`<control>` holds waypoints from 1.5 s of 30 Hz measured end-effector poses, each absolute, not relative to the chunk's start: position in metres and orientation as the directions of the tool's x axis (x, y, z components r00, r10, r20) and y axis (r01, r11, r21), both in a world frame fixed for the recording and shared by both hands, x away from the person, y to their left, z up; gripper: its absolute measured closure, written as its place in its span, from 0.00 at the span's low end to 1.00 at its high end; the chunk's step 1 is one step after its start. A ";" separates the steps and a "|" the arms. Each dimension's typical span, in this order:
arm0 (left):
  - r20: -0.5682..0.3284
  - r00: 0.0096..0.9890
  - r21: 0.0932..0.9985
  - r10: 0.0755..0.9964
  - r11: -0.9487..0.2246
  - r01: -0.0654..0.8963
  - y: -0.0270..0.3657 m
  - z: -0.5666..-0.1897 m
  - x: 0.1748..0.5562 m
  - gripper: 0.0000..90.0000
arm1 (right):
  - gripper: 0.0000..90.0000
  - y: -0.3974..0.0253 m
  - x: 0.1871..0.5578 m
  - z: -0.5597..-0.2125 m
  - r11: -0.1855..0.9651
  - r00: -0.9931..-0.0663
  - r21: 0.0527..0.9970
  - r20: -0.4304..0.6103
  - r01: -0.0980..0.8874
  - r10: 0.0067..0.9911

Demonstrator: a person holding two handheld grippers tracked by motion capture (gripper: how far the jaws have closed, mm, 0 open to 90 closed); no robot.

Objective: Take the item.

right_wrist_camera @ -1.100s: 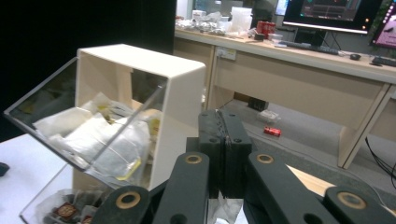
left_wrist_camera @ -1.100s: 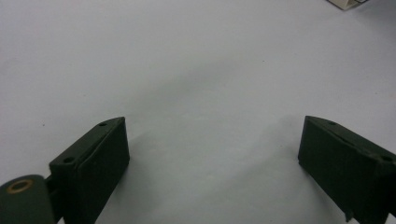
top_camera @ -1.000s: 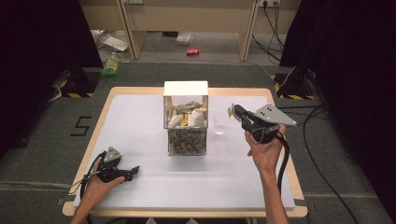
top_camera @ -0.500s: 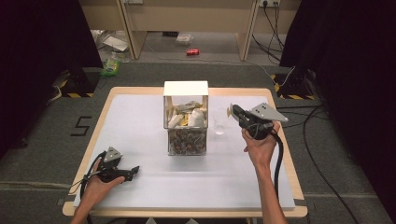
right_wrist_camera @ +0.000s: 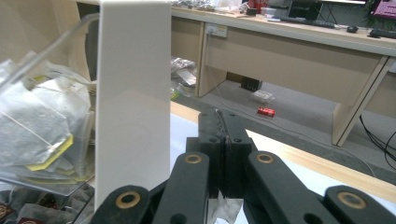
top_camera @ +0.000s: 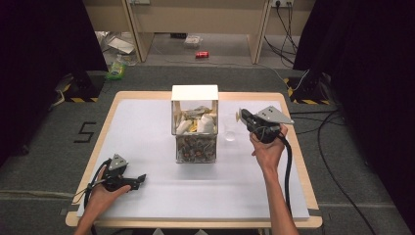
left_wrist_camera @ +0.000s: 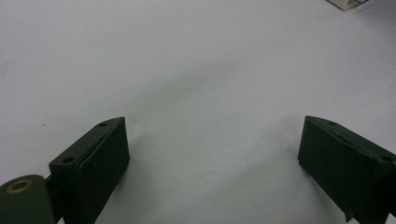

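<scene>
Two claws are in your hands at the tabletop (top_camera: pixel 147 122). From the high view, your left claw (top_camera: pixel 139 179) rests low near the front left corner, and your right claw (top_camera: pixel 243 116) is raised just right of the clear box (top_camera: pixel 195 125), above a small clear cup (top_camera: pixel 229 133). A "5" (top_camera: pixel 84 132) is marked on the floor at left. Since a second ago your right hand (top_camera: pixel 266 147) has drawn slightly closer to the box.

Left claw view: your jaws stand wide apart over bare white tabletop (left_wrist_camera: pixel 196 70).

Right claw view: your jaws are pressed together, and whether they pinch anything cannot be told. Tea bags (right_wrist_camera: pixel 37 126) with yellow tags, too small to read, lie in the box (right_wrist_camera: pixel 133 93).
</scene>
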State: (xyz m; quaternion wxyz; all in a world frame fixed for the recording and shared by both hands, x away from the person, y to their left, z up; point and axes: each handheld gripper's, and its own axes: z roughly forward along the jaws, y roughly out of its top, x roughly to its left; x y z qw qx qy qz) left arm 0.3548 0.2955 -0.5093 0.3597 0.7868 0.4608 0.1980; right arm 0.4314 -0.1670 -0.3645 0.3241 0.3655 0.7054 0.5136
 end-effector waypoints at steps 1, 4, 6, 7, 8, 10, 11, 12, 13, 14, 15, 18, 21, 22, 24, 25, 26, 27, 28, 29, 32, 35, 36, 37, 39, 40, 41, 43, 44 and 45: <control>-0.021 0.496 0.749 0.868 -0.315 0.583 0.295 -0.509 0.355 0.09 | 0.99 -0.166 0.435 -0.367 0.207 -0.526 0.961 -0.081 0.185 0.846; -0.020 0.496 0.749 0.868 -0.316 0.583 0.295 -0.509 0.355 0.09 | 0.99 -0.165 0.439 -0.369 0.204 -0.525 0.961 -0.077 0.188 0.848; -0.020 0.497 0.749 0.868 -0.316 0.583 0.295 -0.509 0.355 0.09 | 0.99 -0.165 0.446 -0.373 0.190 -0.522 0.962 -0.063 0.194 0.850; -0.020 0.496 0.749 0.868 -0.316 0.583 0.295 -0.509 0.355 0.09 | 0.99 -0.164 0.448 -0.375 0.184 -0.522 0.963 -0.055 0.199 0.851; -0.020 0.496 0.749 0.868 -0.316 0.583 0.295 -0.509 0.355 0.09 | 0.99 -0.164 0.450 -0.376 0.179 -0.520 0.963 -0.051 0.200 0.853; -0.021 0.497 0.749 0.868 -0.316 0.583 0.295 -0.509 0.355 0.09 | 0.99 -0.163 0.454 -0.378 0.172 -0.521 0.964 -0.044 0.202 0.853; -0.021 0.497 0.749 0.868 -0.316 0.583 0.295 -0.509 0.355 0.09 | 0.99 -0.163 0.455 -0.380 0.166 -0.520 0.964 -0.034 0.208 0.853; -0.021 0.497 0.749 0.868 -0.316 0.583 0.295 -0.509 0.355 0.09 | 0.99 -0.163 0.457 -0.381 0.162 -0.518 0.963 -0.029 0.214 0.855; -0.021 0.497 0.749 0.868 -0.316 0.583 0.295 -0.509 0.355 0.09 | 0.99 -0.163 0.459 -0.383 0.161 -0.517 0.962 -0.026 0.219 0.856; -0.021 0.497 0.749 0.868 -0.316 0.583 0.295 -0.509 0.355 0.09 | 0.99 -0.163 0.459 -0.383 0.161 -0.517 0.962 -0.026 0.219 0.856; -0.021 0.497 0.749 0.868 -0.316 0.583 0.295 -0.509 0.355 0.09 | 0.99 -0.163 0.462 -0.385 0.160 -0.515 0.962 -0.024 0.223 0.857; -0.021 0.497 0.749 0.868 -0.316 0.583 0.295 -0.509 0.355 0.09 | 0.99 -0.163 0.466 -0.387 0.159 -0.510 0.961 -0.021 0.228 0.860; -0.021 0.497 0.749 0.868 -0.316 0.583 0.295 -0.509 0.355 0.09 | 0.99 -0.163 0.470 -0.390 0.162 -0.504 0.957 -0.020 0.240 0.863; -0.021 0.497 0.749 0.868 -0.316 0.583 0.295 -0.509 0.355 0.09 | 0.99 -0.163 0.470 -0.391 0.164 -0.503 0.956 -0.021 0.242 0.864; -0.021 0.497 0.749 0.868 -0.316 0.583 0.295 -0.509 0.355 0.09 | 0.99 -0.162 0.472 -0.392 0.167 -0.503 0.955 -0.022 0.245 0.864; -0.021 0.497 0.749 0.868 -0.316 0.583 0.295 -0.509 0.355 0.09 | 0.99 -0.162 0.472 -0.393 0.169 -0.503 0.954 -0.023 0.246 0.864; -0.021 0.497 0.749 0.868 -0.316 0.583 0.295 -0.509 0.355 0.09 | 0.99 -0.162 0.473 -0.393 0.169 -0.503 0.954 -0.023 0.248 0.864; -0.021 0.496 0.749 0.868 -0.315 0.583 0.295 -0.509 0.355 0.09 | 0.99 -0.161 0.474 -0.394 0.172 -0.504 0.953 -0.024 0.250 0.864; -0.021 0.496 0.749 0.868 -0.315 0.583 0.295 -0.509 0.355 0.09 | 0.99 -0.161 0.474 -0.394 0.172 -0.504 0.953 -0.024 0.250 0.864; -0.020 0.498 0.748 0.867 -0.317 0.583 0.295 -0.509 0.355 0.09 | 0.99 -0.160 0.475 -0.395 0.171 -0.504 0.952 -0.022 0.253 0.864; -0.020 0.498 0.748 0.867 -0.317 0.583 0.296 -0.509 0.355 0.09 | 0.99 -0.158 0.477 -0.397 0.176 -0.504 0.950 -0.023 0.258 0.864; -0.020 0.498 0.748 0.867 -0.317 0.583 0.296 -0.509 0.355 0.09 | 0.99 -0.156 0.478 -0.399 0.182 -0.505 0.948 -0.026 0.261 0.862; -0.020 0.498 0.748 0.867 -0.317 0.583 0.296 -0.509 0.355 0.09 | 0.99 -0.155 0.478 -0.400 0.186 -0.507 0.946 -0.028 0.264 0.861; -0.020 0.498 0.748 0.867 -0.317 0.583 0.296 -0.509 0.355 0.09 | 0.99 -0.154 0.479 -0.401 0.189 -0.509 0.946 -0.030 0.265 0.860; -0.020 0.498 0.748 0.867 -0.318 0.583 0.296 -0.509 0.355 0.09 | 0.99 -0.153 0.479 -0.402 0.191 -0.510 0.944 -0.030 0.267 0.859; -0.020 0.498 0.748 0.867 -0.317 0.583 0.296 -0.509 0.355 0.09 | 0.99 -0.152 0.480 -0.402 0.192 -0.510 0.944 -0.030 0.269 0.859; -0.020 0.498 0.748 0.867 -0.317 0.583 0.296 -0.509 0.355 0.09 | 0.99 -0.152 0.480 -0.403 0.193 -0.511 0.943 -0.030 0.270 0.859; -0.020 0.498 0.748 0.867 -0.317 0.583 0.296 -0.509 0.355 0.09 | 0.99 -0.151 0.481 -0.404 0.194 -0.511 0.943 -0.030 0.272 0.859; -0.020 0.498 0.748 0.867 -0.317 0.583 0.296 -0.509 0.355 0.09 | 0.99 -0.151 0.481 -0.404 0.194 -0.510 0.942 -0.030 0.272 0.859; -0.020 0.498 0.748 0.867 -0.317 0.583 0.296 -0.509 0.355 0.09 | 0.99 -0.151 0.481 -0.404 0.193 -0.509 0.942 -0.028 0.275 0.860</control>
